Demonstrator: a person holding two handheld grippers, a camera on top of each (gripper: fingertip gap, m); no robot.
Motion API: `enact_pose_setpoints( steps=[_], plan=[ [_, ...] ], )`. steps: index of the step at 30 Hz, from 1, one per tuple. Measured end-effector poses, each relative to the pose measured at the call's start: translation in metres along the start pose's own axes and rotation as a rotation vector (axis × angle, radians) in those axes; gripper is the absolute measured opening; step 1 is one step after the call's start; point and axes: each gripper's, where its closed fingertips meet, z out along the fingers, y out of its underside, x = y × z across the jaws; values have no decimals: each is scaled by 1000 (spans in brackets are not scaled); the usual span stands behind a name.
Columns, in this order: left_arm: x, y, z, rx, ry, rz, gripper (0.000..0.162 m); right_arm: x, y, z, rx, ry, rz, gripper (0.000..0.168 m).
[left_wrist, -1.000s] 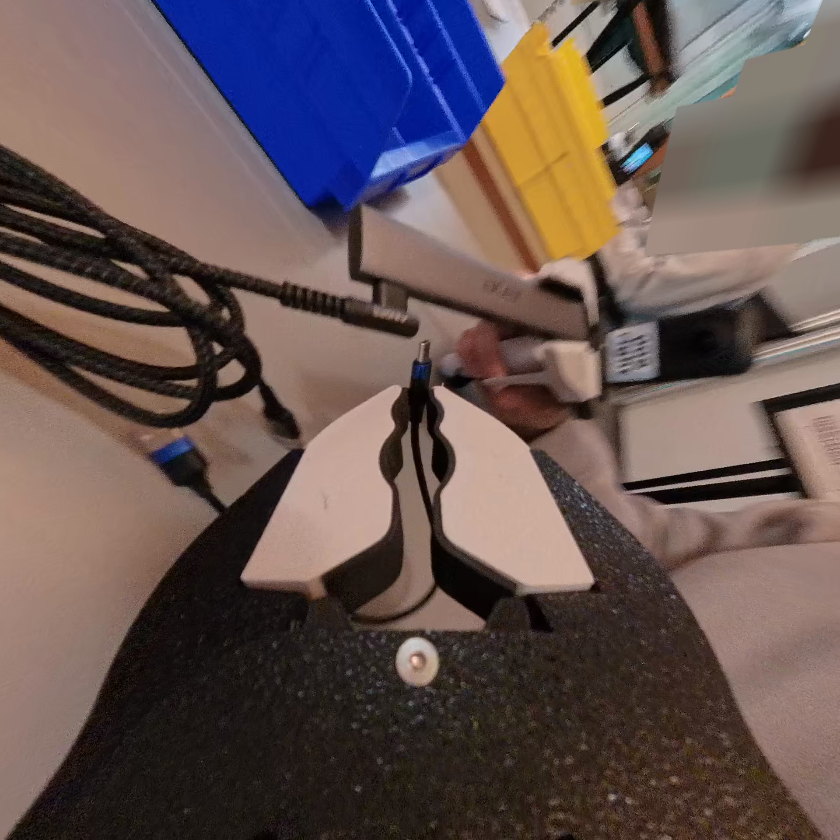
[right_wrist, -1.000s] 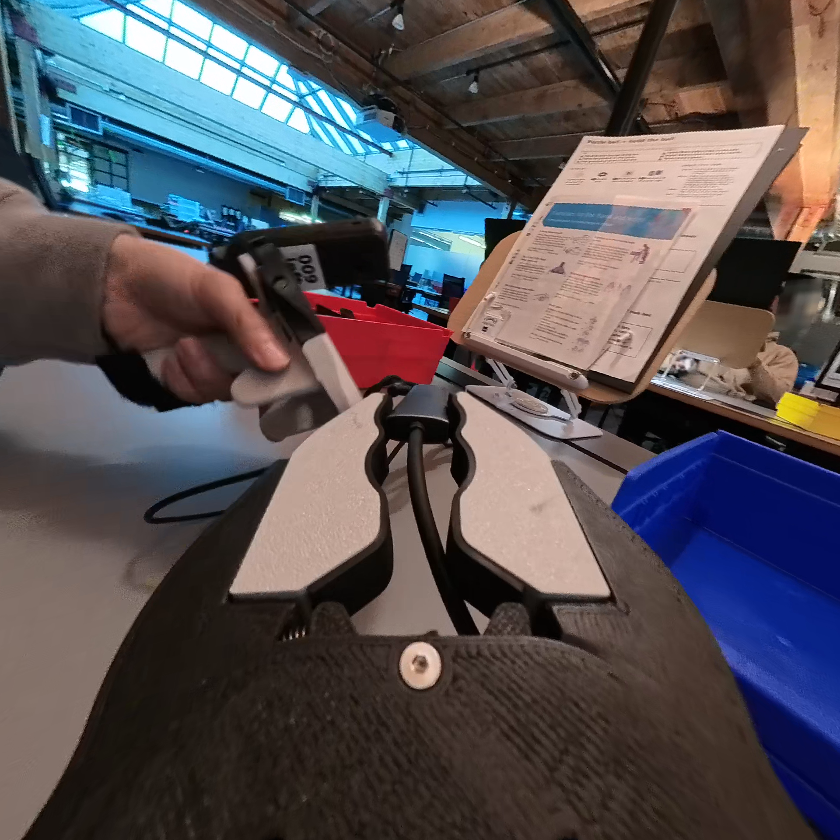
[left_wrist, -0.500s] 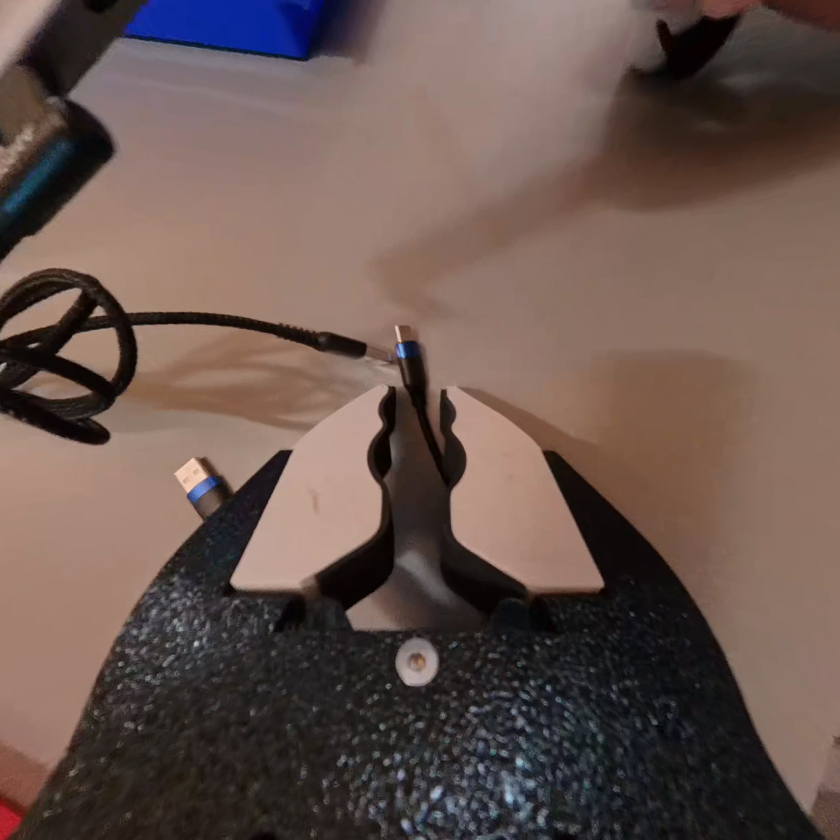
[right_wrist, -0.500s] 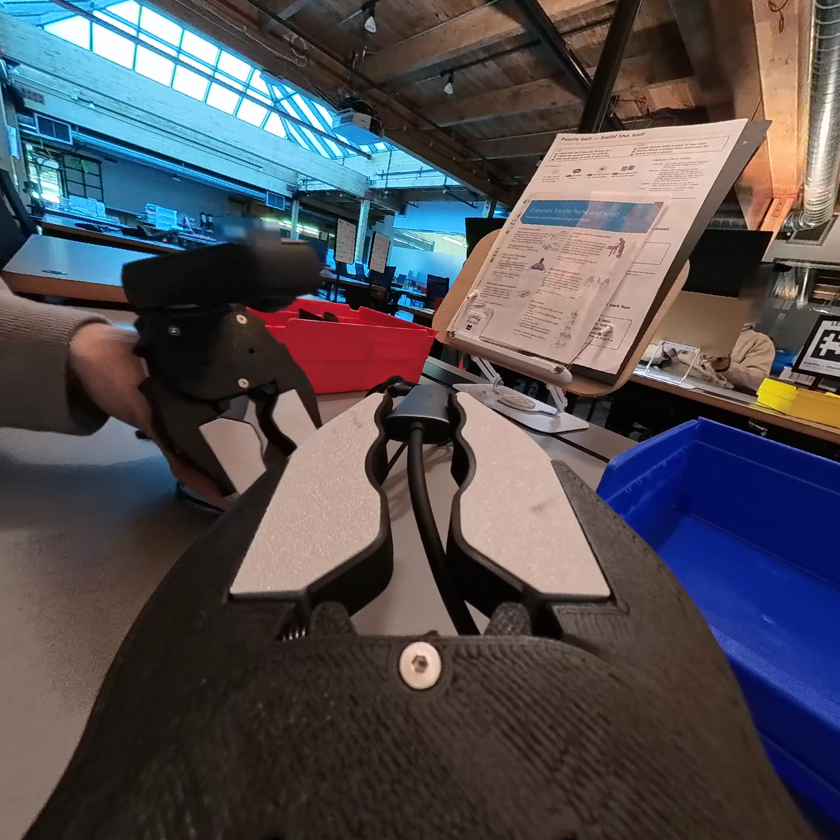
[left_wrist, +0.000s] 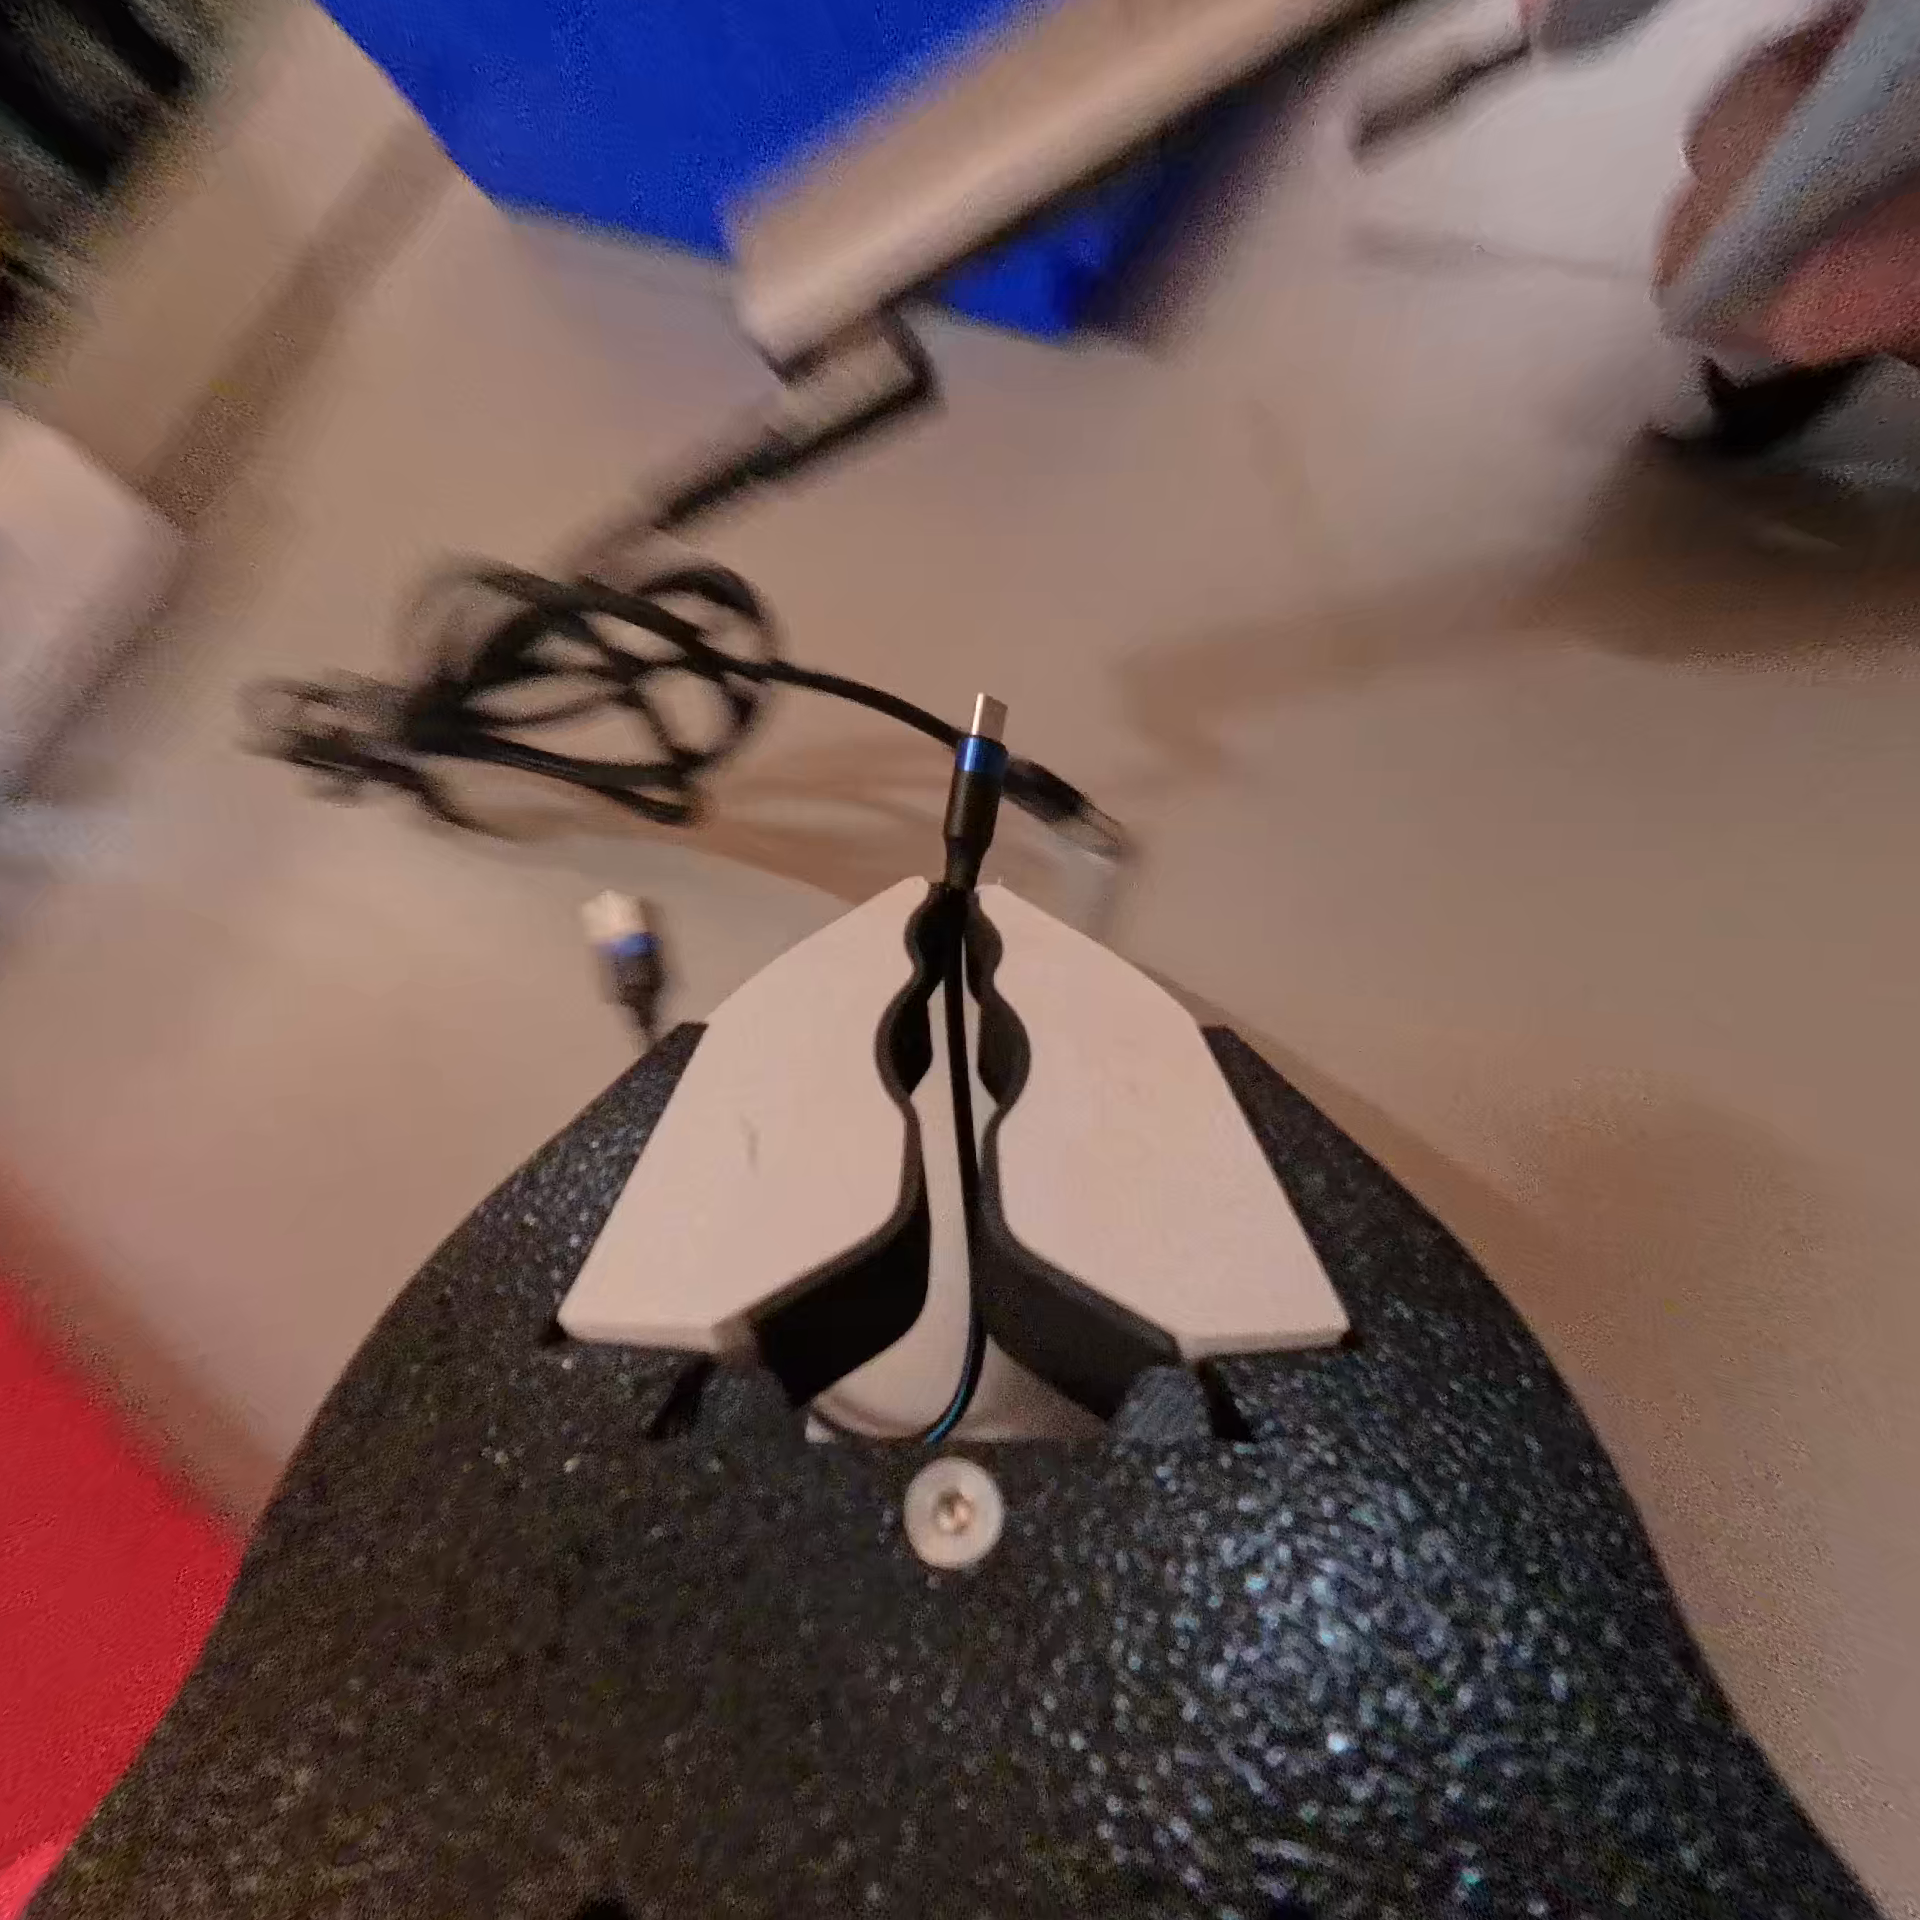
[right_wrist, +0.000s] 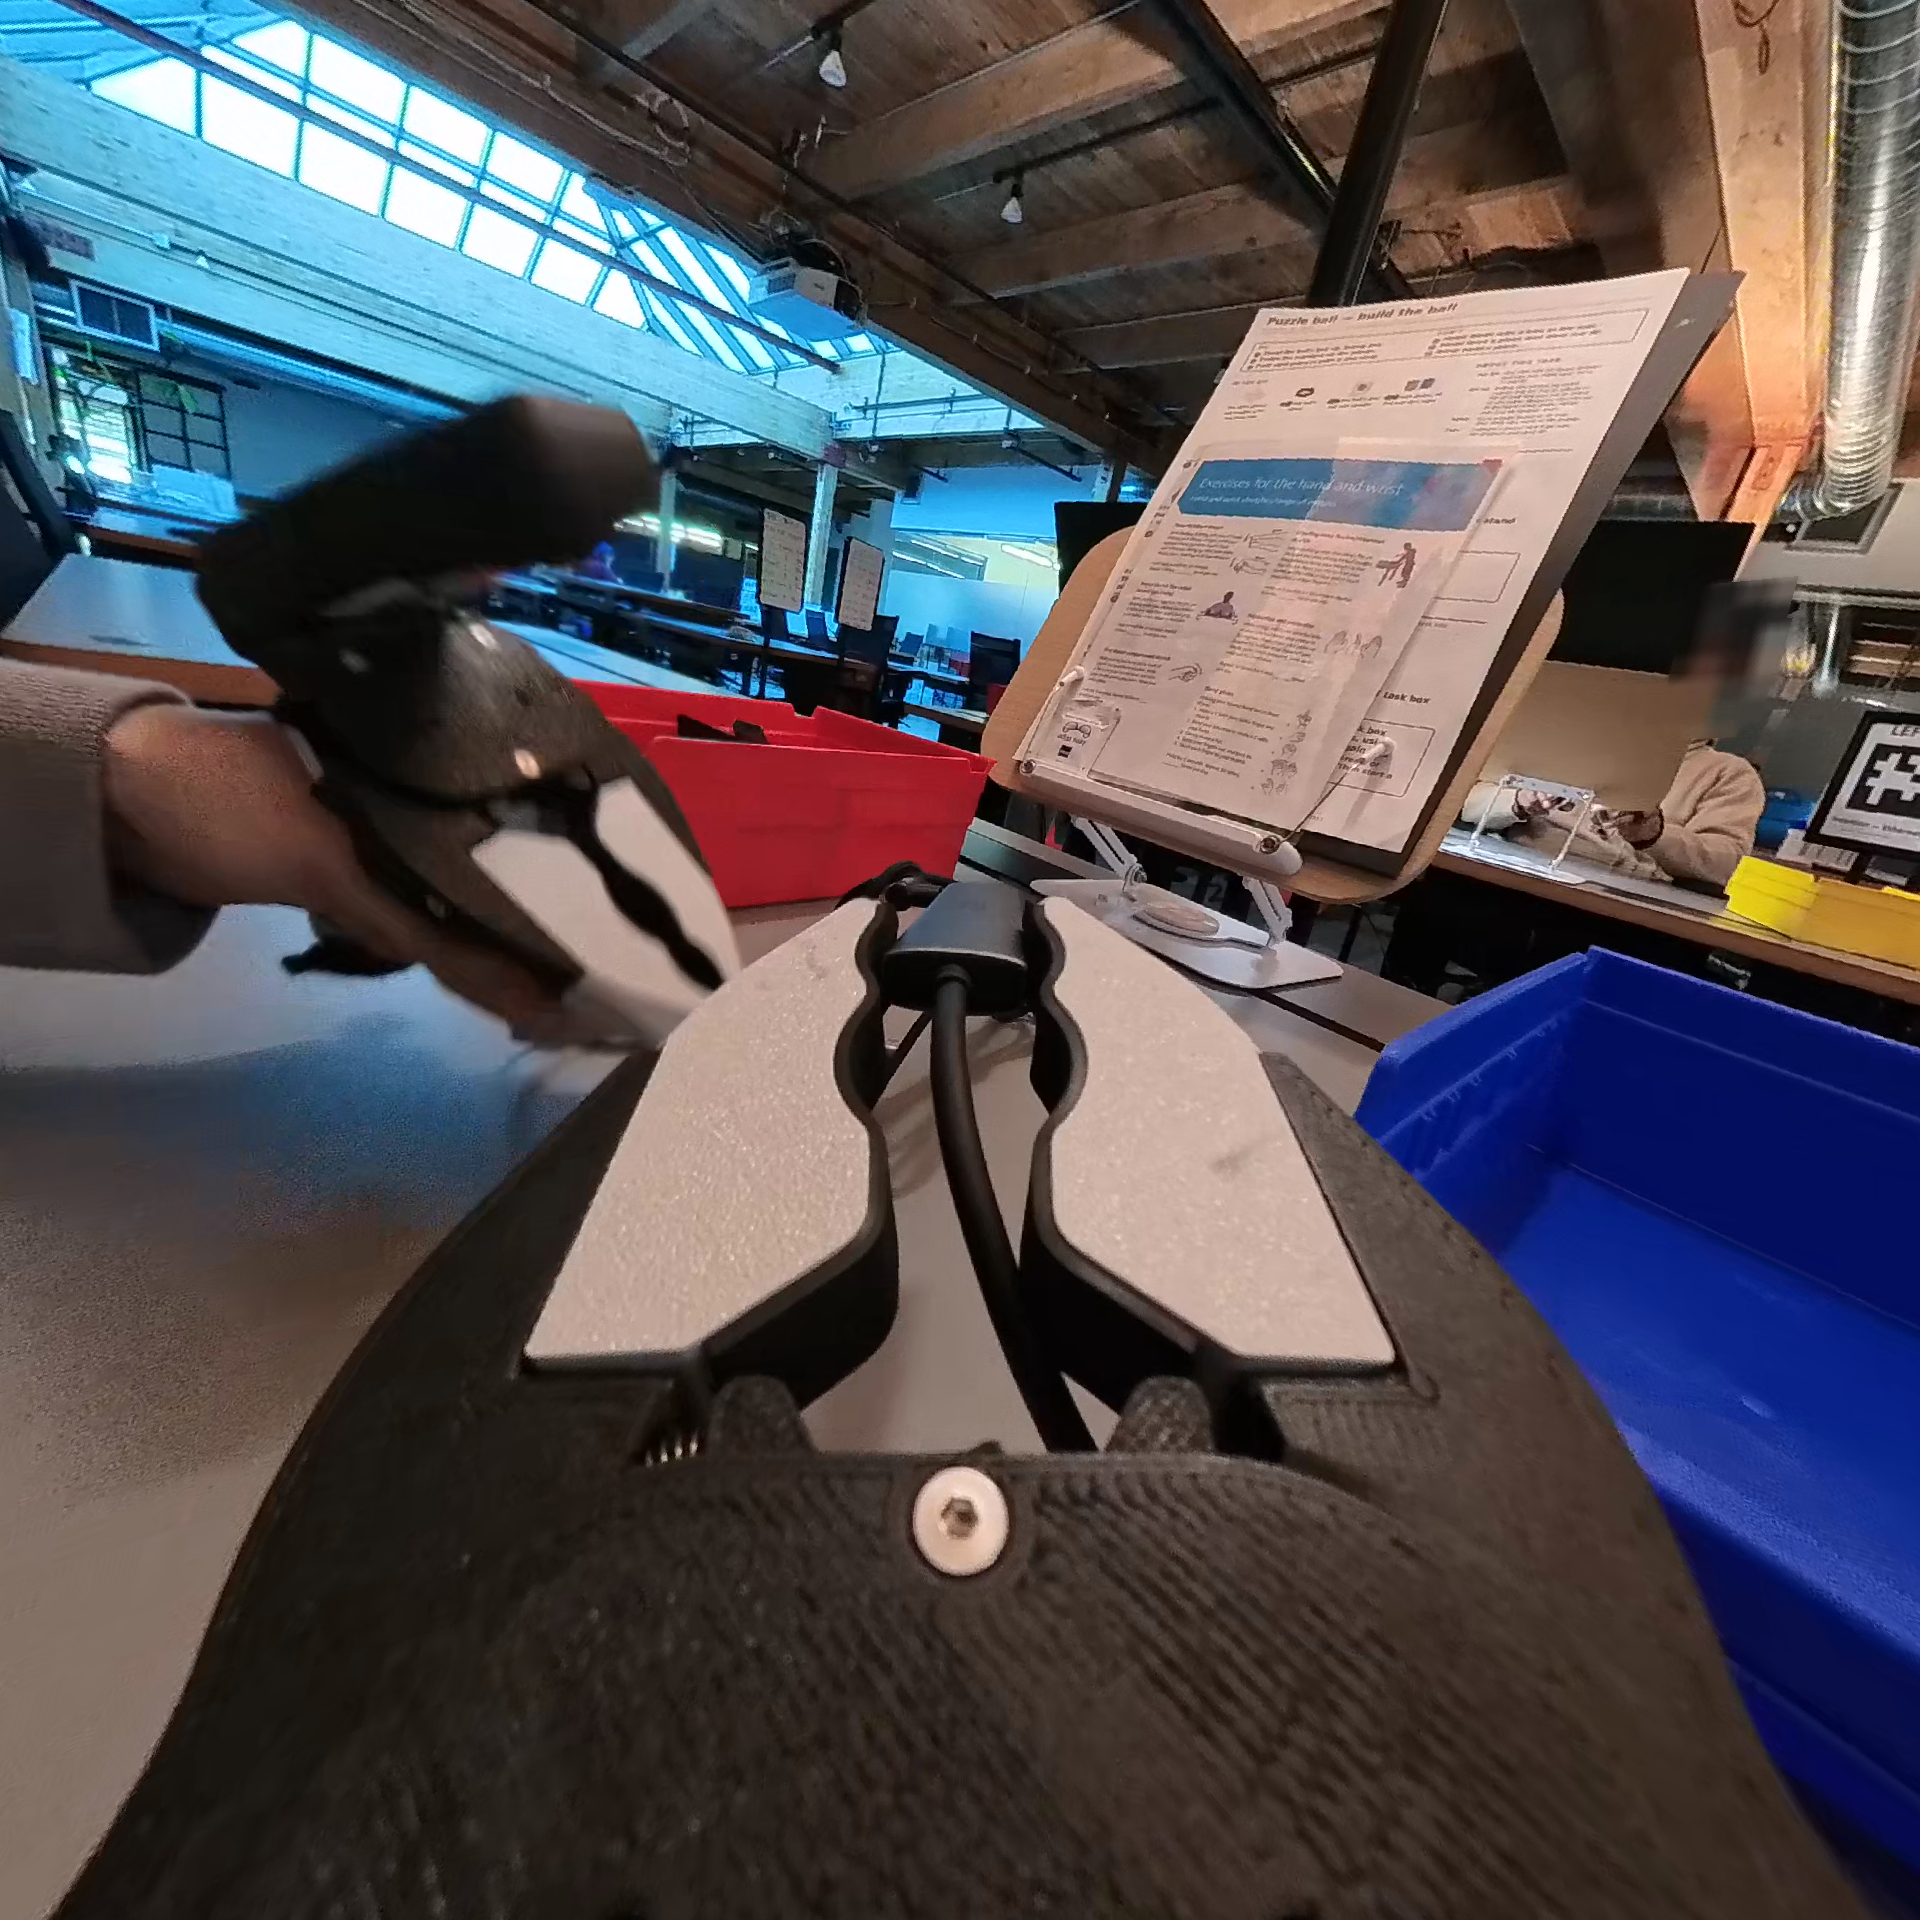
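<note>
My left gripper (left_wrist: 956, 891) is shut on a thin black cable just behind its blue-ringed plug (left_wrist: 977, 764), which sticks straight out past the fingertips. The cable's other plug (left_wrist: 619, 935) lies on the table to the left. A coiled black braided cable (left_wrist: 582, 707) lies beyond, its plug end (left_wrist: 1070, 816) just behind mine. My right gripper (right_wrist: 961, 920) is shut on the dark end of a grey hub (right_wrist: 961, 935), whose black lead runs back between the fingers. The hub (left_wrist: 987, 156) shows blurred at the top of the left wrist view. The left gripper (right_wrist: 613, 914) sits close to the left of the hub.
A blue bin (right_wrist: 1662, 1195) stands at the right, a red bin (right_wrist: 821, 790) behind. A document stand (right_wrist: 1330, 582) with printed sheets is behind the hub. Yellow bins (right_wrist: 1829, 904) and a seated person are on a far table. The table (left_wrist: 1455, 935) is beige.
The left gripper swung down over the table, then back up towards the hub; its fingers closed tighter and the plug now points straight. The right gripper held nearly still.
</note>
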Motion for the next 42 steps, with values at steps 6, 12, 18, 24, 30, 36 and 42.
enact_pose_setpoints(
  steps=[6,12,18,24,30,36,42],
  plan=[
    [-62,-55,-94,339,-788,472,2,8,-1,-1,9,46,23,24],
    [-38,-60,-118,288,-1170,1053,2,16,-2,-4,24,92,42,24],
    [-13,7,-39,54,-796,1159,3,15,-3,-4,29,84,45,24],
    [1,38,-7,-79,-388,771,3,13,-2,-3,24,70,36,24],
    [25,38,0,-95,107,228,19,13,-2,-3,25,65,45,24],
    [30,38,-5,-119,493,96,30,12,-3,-4,28,52,48,24],
    [44,30,-4,-73,488,382,19,12,-3,-4,30,47,54,24]
  ],
)
